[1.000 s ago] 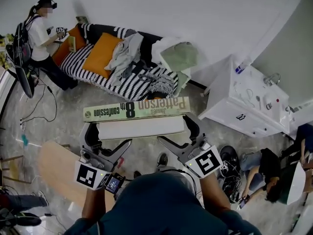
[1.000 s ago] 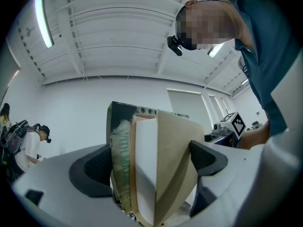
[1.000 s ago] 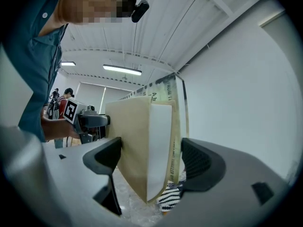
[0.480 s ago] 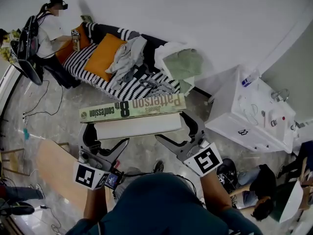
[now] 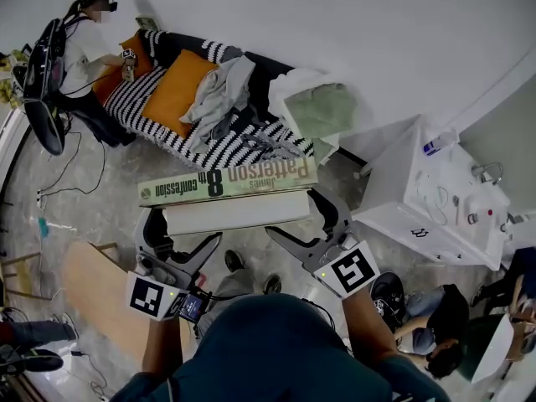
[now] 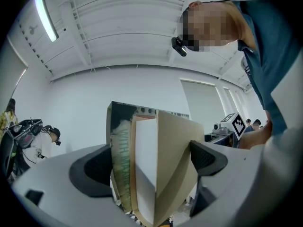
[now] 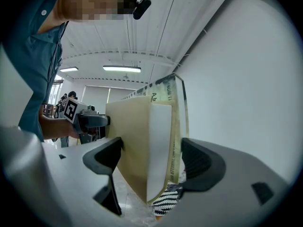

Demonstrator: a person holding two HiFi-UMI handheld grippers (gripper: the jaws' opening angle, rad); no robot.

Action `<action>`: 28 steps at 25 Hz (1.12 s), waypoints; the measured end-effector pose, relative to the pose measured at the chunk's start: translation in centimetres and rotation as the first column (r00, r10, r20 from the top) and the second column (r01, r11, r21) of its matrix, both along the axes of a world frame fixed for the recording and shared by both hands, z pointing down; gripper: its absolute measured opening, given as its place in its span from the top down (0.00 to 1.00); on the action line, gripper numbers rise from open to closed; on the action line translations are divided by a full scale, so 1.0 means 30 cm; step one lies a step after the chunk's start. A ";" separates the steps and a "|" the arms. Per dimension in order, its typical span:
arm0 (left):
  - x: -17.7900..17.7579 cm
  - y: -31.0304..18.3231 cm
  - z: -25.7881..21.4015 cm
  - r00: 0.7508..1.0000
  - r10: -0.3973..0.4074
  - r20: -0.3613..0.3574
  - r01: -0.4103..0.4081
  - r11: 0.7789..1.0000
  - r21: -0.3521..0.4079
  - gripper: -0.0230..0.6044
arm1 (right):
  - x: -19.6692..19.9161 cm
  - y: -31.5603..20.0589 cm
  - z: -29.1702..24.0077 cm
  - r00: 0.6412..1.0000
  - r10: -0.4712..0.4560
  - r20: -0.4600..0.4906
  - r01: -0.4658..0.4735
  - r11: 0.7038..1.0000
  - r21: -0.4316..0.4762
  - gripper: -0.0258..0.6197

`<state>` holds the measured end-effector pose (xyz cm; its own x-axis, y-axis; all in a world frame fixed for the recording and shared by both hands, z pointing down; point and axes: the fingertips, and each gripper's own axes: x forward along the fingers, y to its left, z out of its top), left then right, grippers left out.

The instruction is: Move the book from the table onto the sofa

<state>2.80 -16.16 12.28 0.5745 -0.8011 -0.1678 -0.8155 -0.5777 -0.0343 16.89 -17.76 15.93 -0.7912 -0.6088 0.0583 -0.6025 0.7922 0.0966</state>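
still mid-carry: left gripper (image 5: 172,224) and right gripper (image 5: 306,216) clamp the book (image 5: 226,182) ends; sofa (image 5: 209,145) barely nearer.

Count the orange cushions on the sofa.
2 on the sofa: a large cushion beside the heaped clothes, a second cushion at the end by the person. Clothes may hide more.
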 end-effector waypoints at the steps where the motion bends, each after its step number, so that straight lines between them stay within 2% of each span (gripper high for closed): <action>1: -0.016 -0.031 0.008 1.000 0.004 0.004 -0.004 1.000 -0.004 0.18 | -0.011 -0.029 0.005 1.000 0.006 -0.003 -0.006 1.000 0.004 0.31; 6: -0.130 -0.248 0.057 0.999 0.029 0.020 -0.028 0.998 -0.059 0.18 | -0.103 -0.233 0.014 0.998 0.045 -0.049 -0.045 0.999 -0.001 0.31; 10: -0.184 -0.361 0.053 0.997 0.071 -0.009 -0.071 0.997 -0.021 0.18 | -0.165 -0.330 0.040 0.996 0.073 -0.059 -0.073 0.997 -0.006 0.31; 13: -0.203 -0.381 0.095 0.997 0.083 0.013 -0.083 0.997 -0.003 0.18 | -0.180 -0.343 0.081 0.995 0.089 -0.054 -0.089 0.996 0.008 0.31; 15: -0.232 -0.435 0.122 0.997 0.076 0.032 -0.076 0.997 -0.020 0.18 | -0.203 -0.393 0.096 0.994 0.093 -0.055 -0.093 0.996 -0.005 0.31; 20: -0.291 -0.628 0.145 0.998 0.055 0.019 -0.053 0.996 -0.071 0.18 | -0.258 -0.590 0.104 0.995 0.077 -0.070 -0.079 0.996 -0.034 0.31; 28: -0.252 -0.898 0.252 0.999 -0.016 0.041 0.021 0.989 -0.143 0.18 | -0.224 -0.890 0.230 0.999 0.003 -0.036 -0.006 0.995 -0.096 0.31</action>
<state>-4.76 -43.09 19.84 0.5634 -0.8257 -0.0277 -0.8257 -0.5639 0.0151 10.16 -44.46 22.84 -0.7850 -0.6024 0.1449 -0.6035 0.7963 0.0412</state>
